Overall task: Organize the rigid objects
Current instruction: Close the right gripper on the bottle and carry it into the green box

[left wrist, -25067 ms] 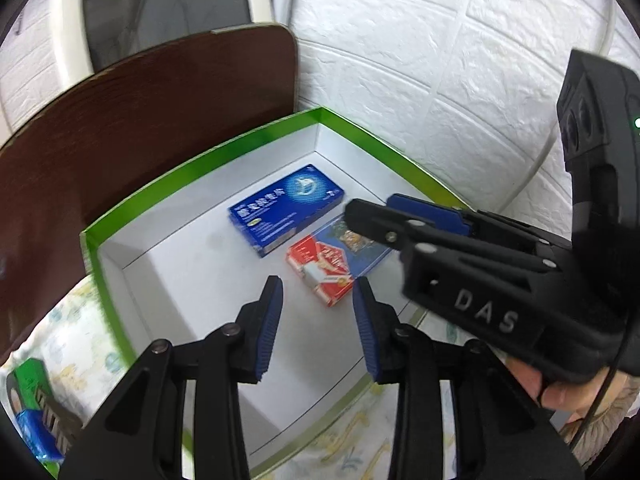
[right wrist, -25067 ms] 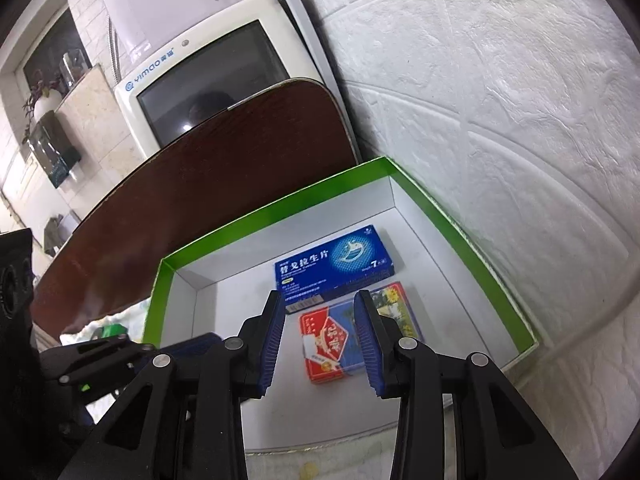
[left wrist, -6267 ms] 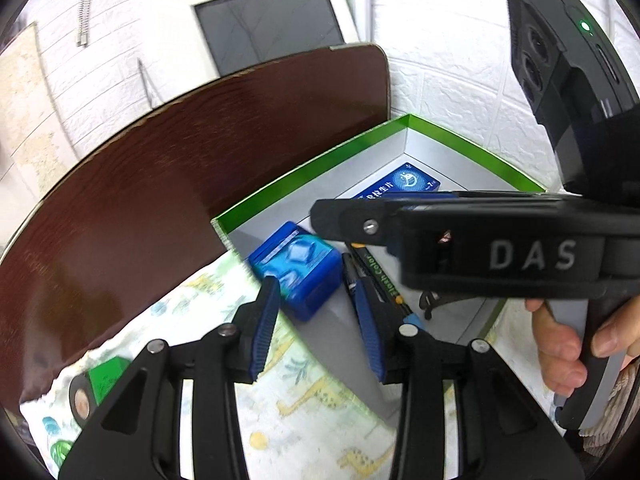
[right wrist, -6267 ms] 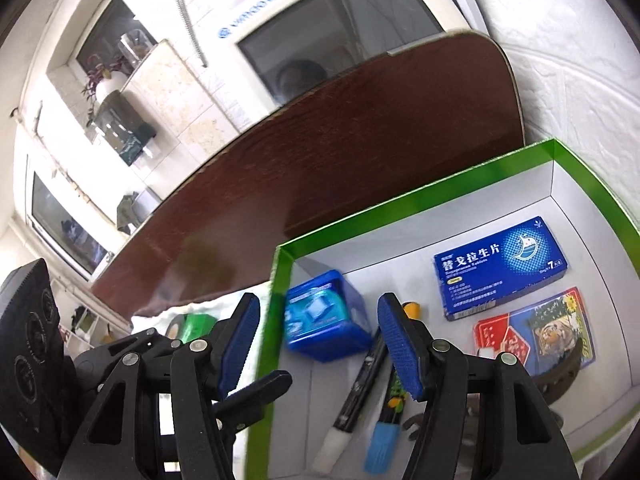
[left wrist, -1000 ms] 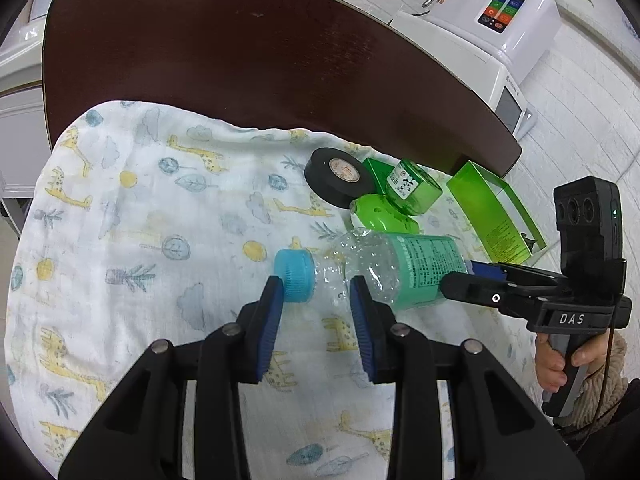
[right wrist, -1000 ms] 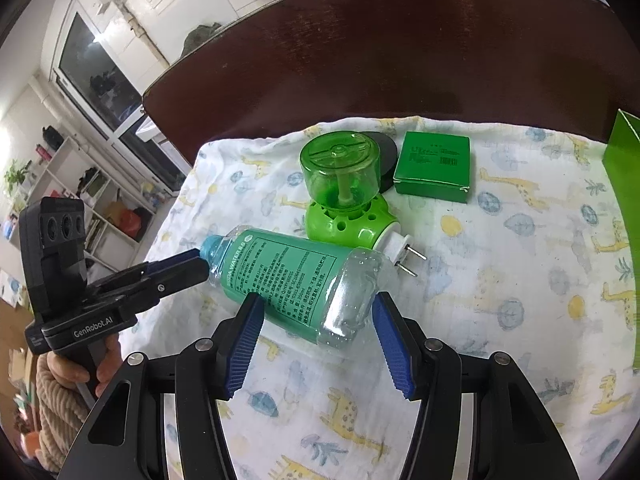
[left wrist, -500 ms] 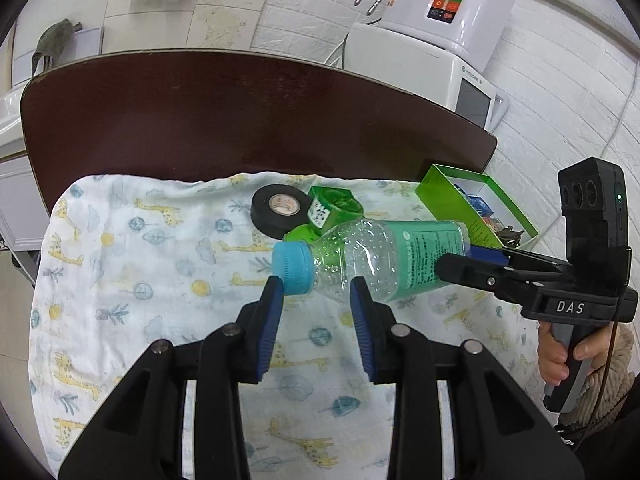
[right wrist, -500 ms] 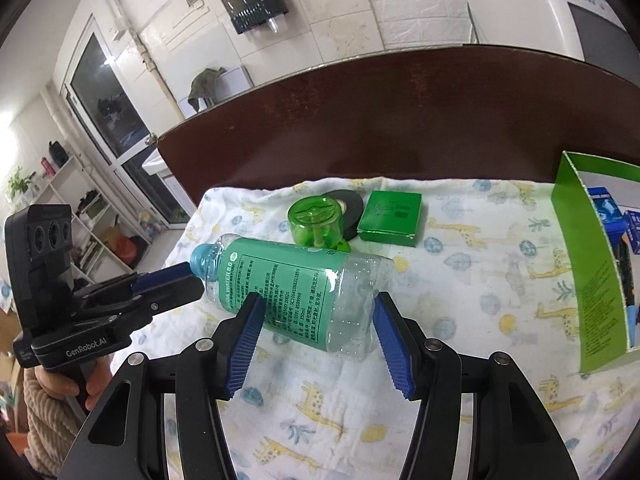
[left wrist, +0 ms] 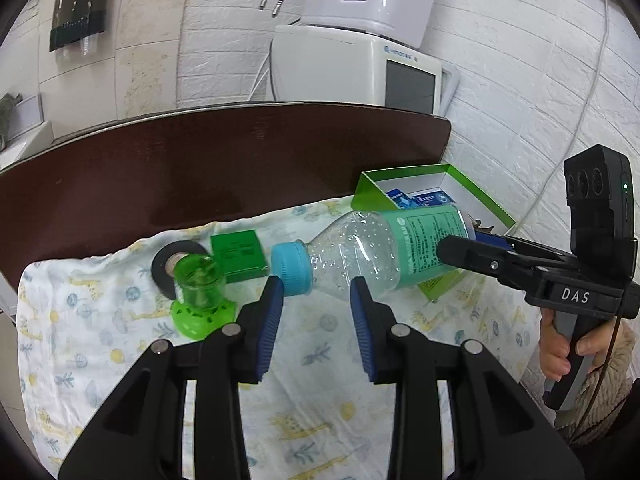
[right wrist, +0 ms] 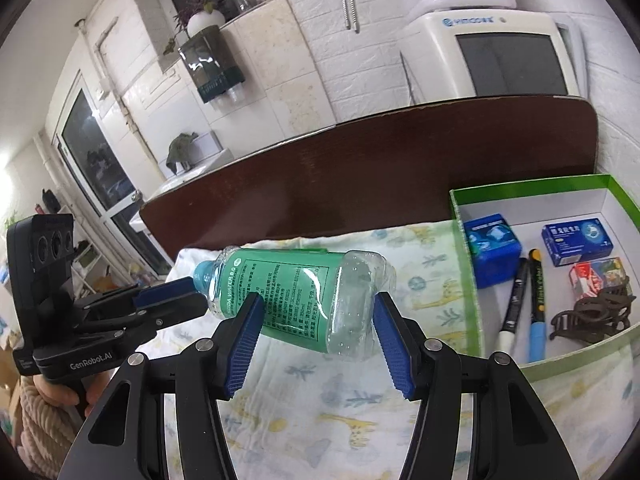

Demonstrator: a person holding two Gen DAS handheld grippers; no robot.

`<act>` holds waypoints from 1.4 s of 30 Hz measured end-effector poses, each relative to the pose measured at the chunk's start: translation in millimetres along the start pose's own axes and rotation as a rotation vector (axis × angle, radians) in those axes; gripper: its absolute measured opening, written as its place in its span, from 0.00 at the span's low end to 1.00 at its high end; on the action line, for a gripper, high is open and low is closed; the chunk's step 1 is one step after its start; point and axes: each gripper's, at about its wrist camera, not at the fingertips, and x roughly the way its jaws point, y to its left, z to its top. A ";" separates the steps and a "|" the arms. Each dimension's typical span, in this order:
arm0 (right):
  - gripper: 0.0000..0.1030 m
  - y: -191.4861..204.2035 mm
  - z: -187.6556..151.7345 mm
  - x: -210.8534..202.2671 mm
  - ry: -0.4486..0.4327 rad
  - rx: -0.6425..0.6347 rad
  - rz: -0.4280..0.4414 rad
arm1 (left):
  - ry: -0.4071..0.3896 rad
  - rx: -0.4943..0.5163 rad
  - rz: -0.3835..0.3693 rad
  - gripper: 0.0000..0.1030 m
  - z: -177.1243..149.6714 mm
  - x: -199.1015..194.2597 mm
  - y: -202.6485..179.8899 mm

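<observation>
A clear plastic bottle (left wrist: 372, 248) with a green label and a blue cap (left wrist: 292, 266) hangs sideways above the giraffe-print cloth, carried by both grippers. My left gripper (left wrist: 316, 294) is shut on its neck just behind the cap. My right gripper (right wrist: 318, 308) is shut on the label and base end of the bottle (right wrist: 304, 296). Each gripper shows in the other's view, the left gripper (right wrist: 188, 296) at the cap, the right gripper (left wrist: 456, 248) at the base. The green-rimmed box (right wrist: 464, 264) lies right of the bottle and holds blue boxes, markers, a red pack and a dark clip.
On the cloth (left wrist: 100, 320) lie a black tape roll (left wrist: 164, 260), a small green box (left wrist: 238, 256) and a green plug-in device (left wrist: 198, 292). A dark brown board (left wrist: 200, 168) borders the cloth behind, with a white appliance (left wrist: 352, 68) and brick wall beyond. A person's hand (left wrist: 556, 356) holds the right gripper.
Both grippers have raised the bottle off the cloth and carried it toward the green box. The tape, green box and plug-in device stay behind on the cloth.
</observation>
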 end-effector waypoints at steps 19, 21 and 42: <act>0.57 -158.1 36.1 -71.6 -0.146 0.128 -0.193 | 0.081 0.176 -0.124 0.34 75.7 118.0 -146.0; 0.57 -174.3 40.9 -73.5 -0.155 0.144 -0.215 | 0.092 0.185 -0.135 0.34 82.5 131.5 -155.9; 0.57 -269.2 73.9 -12.3 -0.139 0.232 -0.340 | 0.186 0.167 -0.145 0.37 110.7 231.2 -170.9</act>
